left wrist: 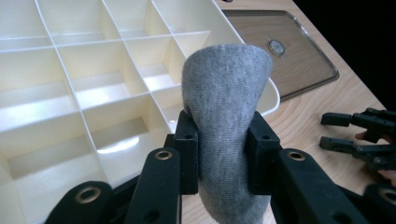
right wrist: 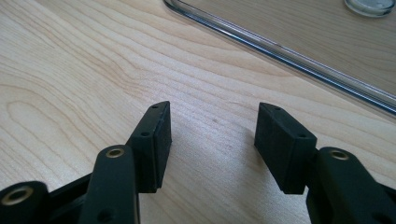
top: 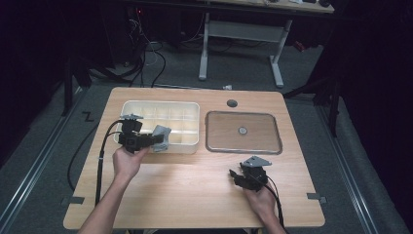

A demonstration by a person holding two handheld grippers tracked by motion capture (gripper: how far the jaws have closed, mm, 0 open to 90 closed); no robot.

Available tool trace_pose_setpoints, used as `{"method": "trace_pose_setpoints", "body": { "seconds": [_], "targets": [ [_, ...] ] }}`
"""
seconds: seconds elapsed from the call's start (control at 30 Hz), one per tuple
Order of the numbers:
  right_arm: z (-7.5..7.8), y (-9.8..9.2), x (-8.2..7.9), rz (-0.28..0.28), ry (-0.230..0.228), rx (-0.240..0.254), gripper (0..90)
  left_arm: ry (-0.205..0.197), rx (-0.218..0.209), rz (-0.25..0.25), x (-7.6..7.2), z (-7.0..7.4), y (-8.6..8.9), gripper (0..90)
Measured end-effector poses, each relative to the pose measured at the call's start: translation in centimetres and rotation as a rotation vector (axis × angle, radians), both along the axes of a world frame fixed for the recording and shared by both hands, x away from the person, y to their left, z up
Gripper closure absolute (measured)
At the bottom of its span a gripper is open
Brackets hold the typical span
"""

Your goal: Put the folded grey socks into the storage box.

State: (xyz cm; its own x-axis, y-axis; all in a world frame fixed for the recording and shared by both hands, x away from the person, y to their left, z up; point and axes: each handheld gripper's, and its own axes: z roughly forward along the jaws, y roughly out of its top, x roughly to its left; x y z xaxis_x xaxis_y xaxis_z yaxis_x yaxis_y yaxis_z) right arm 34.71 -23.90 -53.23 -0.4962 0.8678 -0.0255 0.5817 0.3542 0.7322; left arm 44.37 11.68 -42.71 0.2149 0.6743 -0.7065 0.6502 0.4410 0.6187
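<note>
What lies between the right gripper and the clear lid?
Only bare wooden table: in the high view, nothing sits between the right gripper and the clear lid.

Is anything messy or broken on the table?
Nothing looks broken or spilled. The left gripper holds a grey sock over the cream divided box. The clear lid lies flat beside the box, off it. The right gripper is open above bare wood.
</note>
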Motion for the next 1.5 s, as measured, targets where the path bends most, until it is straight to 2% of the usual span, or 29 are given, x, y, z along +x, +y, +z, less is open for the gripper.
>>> {"method": "trace_pose_setpoints", "body": {
  "seconds": [0.1, 0.17, 0.23, 0.33, 0.37, 0.43, 0.57, 0.73, 1.0, 1.3, 1.5],
  "targets": [
    [0.0, 0.0, 0.0, 0.0, 0.0, 0.0, 46.5, 0.0, 0.011, 0.001, 0.7, 0.2, -0.1, 71.5],
    [0.0, 0.0, 0.0, -0.002, 0.0, 0.0, 46.5, 0.013, -0.009, 0.006, 1.3, 0.2, -0.1, 71.5],
    [0.0, 0.0, 0.0, -0.001, 0.0, 0.0, 46.4, 0.014, 0.019, 0.009, 1.9, 0.1, -0.2, 71.5],
    [0.0, 0.0, 0.0, -0.001, 0.0, 0.0, 46.4, 0.021, 0.028, 0.007, 2.7, 0.0, -0.4, 71.5],
    [0.0, 0.0, 0.0, -0.002, 0.001, 0.0, 46.4, 0.032, 0.012, 0.011, 3.0, -0.1, -0.3, 71.5],
    [0.0, 0.0, 0.0, -0.002, 0.002, 0.001, 46.4, 0.03, 0.041, 0.014, 3.4, -0.4, -0.4, 71.5],
    [0.0, 0.0, -0.1, -0.002, 0.003, 0.001, 46.4, 0.042, 0.052, 0.016, 4.3, -1.0, -0.4, 71.5],
    [0.0, 0.0, -0.1, -0.002, 0.002, 0.002, 46.4, 0.072, 0.059, 0.025, 5.0, -1.9, -0.3, 71.5],
    [0.0, 0.0, -0.1, -0.001, 0.002, 0.002, 46.4, 0.113, 0.047, 0.029, 5.6, -2.9, -0.1, 71.5],
    [0.0, 0.0, -0.2, 0.001, 0.001, 0.001, 46.4, 0.157, 0.074, 0.032, 6.2, -3.9, 0.0, 71.6],
    [0.0, 0.0, -0.2, 0.003, 0.001, 0.001, 46.3, 0.167, 0.085, 0.024, 6.3, -4.1, -0.1, 71.6]
  ]
}}
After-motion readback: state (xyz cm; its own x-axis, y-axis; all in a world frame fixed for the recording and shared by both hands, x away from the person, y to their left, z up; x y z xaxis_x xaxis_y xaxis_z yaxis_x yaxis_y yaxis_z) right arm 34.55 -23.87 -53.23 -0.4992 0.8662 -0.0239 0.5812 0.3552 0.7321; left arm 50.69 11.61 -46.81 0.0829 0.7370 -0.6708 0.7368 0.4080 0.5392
